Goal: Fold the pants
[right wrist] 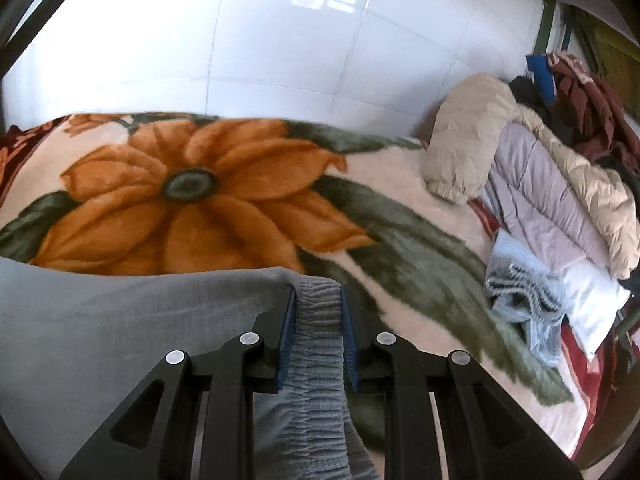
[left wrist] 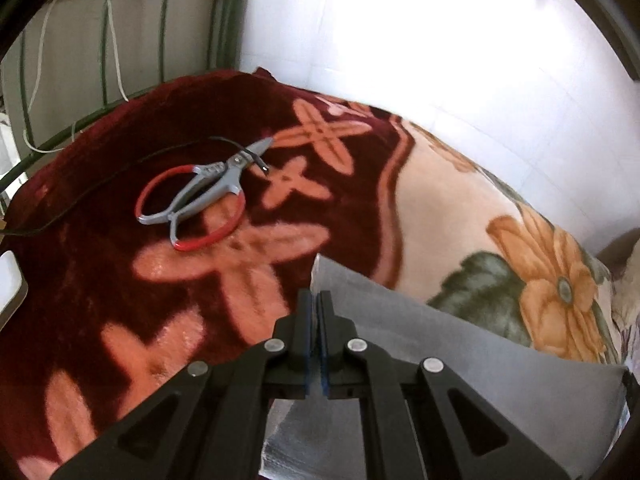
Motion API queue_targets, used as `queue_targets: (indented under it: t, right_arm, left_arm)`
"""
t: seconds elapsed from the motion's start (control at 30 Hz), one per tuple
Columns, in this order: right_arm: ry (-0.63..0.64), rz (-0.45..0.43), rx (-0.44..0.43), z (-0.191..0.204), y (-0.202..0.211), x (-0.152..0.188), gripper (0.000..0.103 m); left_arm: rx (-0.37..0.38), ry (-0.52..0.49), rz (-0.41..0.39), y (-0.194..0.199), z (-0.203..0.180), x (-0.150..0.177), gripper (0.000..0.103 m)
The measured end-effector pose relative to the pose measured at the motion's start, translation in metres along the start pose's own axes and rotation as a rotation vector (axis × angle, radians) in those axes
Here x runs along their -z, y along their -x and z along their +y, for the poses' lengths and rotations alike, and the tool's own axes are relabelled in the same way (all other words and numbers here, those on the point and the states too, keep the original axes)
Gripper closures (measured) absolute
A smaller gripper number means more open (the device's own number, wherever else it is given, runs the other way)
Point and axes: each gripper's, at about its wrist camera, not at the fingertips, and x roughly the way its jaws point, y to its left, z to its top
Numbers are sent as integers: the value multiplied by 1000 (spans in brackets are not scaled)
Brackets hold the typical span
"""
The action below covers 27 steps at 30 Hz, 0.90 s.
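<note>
Pretty clearly a bedroom in someone's home: the whole work surface is a bed covered by a plush fleece blanket (right wrist: 248, 216) in dark red and cream with big orange flowers, pushed right up against a glossy white tiled wall (right wrist: 280, 52). A dark green metal bed frame (left wrist: 224, 20) stands at one end. At the other end sits a heap of puffy beige and lilac quilted jackets (right wrist: 552, 184), with a crumpled pale blue knit (right wrist: 520, 292) beside it.

Bright daylight, wall (left wrist: 440, 40) overexposed, fisheye edges dark, slight blur
</note>
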Motion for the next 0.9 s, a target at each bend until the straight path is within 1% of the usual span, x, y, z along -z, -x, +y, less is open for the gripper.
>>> queue_targets:
  t: [0.03, 0.1, 0.13, 0.2, 0.23, 0.3, 0.33, 0.4, 0.47, 0.5, 0.53, 0.57, 0.6, 0.67, 0.73, 0.9]
  right_arm:
    - [13, 14, 7, 2, -6, 3, 81]
    - [49, 48, 19, 7, -19, 10, 81]
    - [70, 82, 22, 10, -27, 15, 81]
    - [94, 143, 27, 13, -40, 25, 80]
    - [104, 170, 29, 15, -46, 31, 80]
    - [110, 147, 37, 15, -43, 34, 77]
    - [122, 155, 45, 16, -43, 33, 77]
    - [136, 162, 47, 17, -42, 32, 76]
    - [132, 166, 37, 15, -40, 29, 74]
    - [115, 166, 23, 12, -36, 27, 72]
    - [92, 168, 4, 9, -32, 26, 68]
    - [72, 168, -14, 7, -29, 23, 64]
    - [54, 168, -29, 4, -25, 23, 62]
    - [25, 164, -50, -1, -15, 23, 56]
    - [14, 160, -68, -4, -3, 24, 53]
    - [23, 164, -94, -12, 24, 29, 50]
  left_arm:
    - [-15, -4, -4, -2, 1, 1, 100]
    - [-38, -10, 13, -11, 5, 3, 100]
    - [-55, -13, 25, -15, 8, 5, 103]
    - [-115, -19, 43, -25, 16, 10, 103]
    - [-131, -9, 71, -33, 23, 12, 103]
    - [-121, 12, 128, -43, 36, 18, 103]
    - [-99, 27, 138, -45, 42, 20, 103]
    - [-74, 41, 131, -42, 47, 21, 102]
    - [-62, 35, 136, -38, 47, 21, 101]
    - [-56, 29, 144, -36, 45, 21, 97]
    - [-48, 25, 154, -34, 43, 21, 90]
    - [-33, 19, 165, -32, 40, 22, 86]
    - [-20, 7, 173, -28, 35, 23, 79]
    - [-21, -32, 173, -20, 25, 26, 73]
    - [-22, -71, 176, -12, 14, 30, 61]
    - [4, -119, 194, 7, -7, 46, 49]
